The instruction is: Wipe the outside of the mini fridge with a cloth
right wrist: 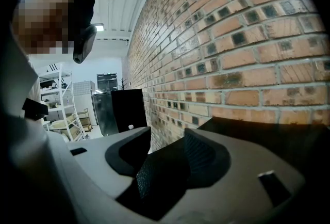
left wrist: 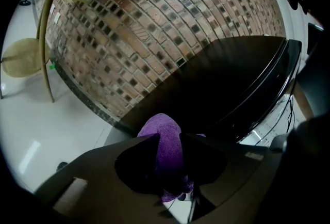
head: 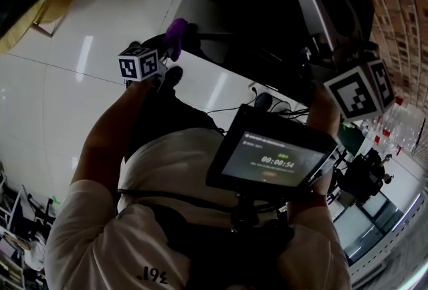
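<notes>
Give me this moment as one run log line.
left gripper: shut on purple cloth | right gripper: open, empty | mini fridge: black, by brick wall | cloth-fridge contact: unclear

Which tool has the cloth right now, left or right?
The left tool: a purple cloth is pinched between its jaws. The right tool has its jaws apart with nothing between them.

fuzzy purple terry cloth [left wrist: 166, 140]: soft, napped, matt | black box-shaped mini fridge [left wrist: 232, 78]: smooth, glossy, bright reflections along the edge | red-brown brick wall [left wrist: 170, 16]: rough, matt | white floor [left wrist: 31, 135]: polished, shiny | right gripper [right wrist: 167, 135] shell: smooth matt grey plastic | black pads [right wrist: 203, 158]: finely textured, rubbery-looking
</notes>
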A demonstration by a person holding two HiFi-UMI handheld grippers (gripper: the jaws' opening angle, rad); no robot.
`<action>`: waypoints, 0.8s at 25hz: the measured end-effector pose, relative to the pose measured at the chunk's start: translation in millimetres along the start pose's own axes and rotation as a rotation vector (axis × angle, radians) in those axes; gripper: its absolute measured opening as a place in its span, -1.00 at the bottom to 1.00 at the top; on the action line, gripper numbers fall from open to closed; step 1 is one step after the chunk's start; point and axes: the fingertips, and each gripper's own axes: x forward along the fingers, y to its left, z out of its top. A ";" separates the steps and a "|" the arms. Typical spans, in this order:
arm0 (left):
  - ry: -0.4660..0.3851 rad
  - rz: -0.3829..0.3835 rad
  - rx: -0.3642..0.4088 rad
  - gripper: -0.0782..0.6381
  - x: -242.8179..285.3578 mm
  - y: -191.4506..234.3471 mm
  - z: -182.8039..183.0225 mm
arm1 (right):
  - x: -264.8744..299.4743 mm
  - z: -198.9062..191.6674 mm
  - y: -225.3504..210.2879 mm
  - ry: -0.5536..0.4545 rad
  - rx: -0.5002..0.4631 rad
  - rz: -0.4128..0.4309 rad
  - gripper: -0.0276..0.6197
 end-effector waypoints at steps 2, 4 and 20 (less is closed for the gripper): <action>0.042 0.016 0.007 -0.46 4.4 8.9 -6.9 | -2.0 -1.3 -1.7 0.004 -0.003 -0.008 -0.30; 0.081 0.027 0.007 -0.46 8.4 17.1 -12.9 | -4.2 -4.1 -4.3 0.011 -0.011 -0.025 -0.30; 0.077 0.026 -0.007 -0.46 -11.4 1.7 14.8 | -117.1 -11.7 -42.5 0.068 -0.056 -0.215 -0.64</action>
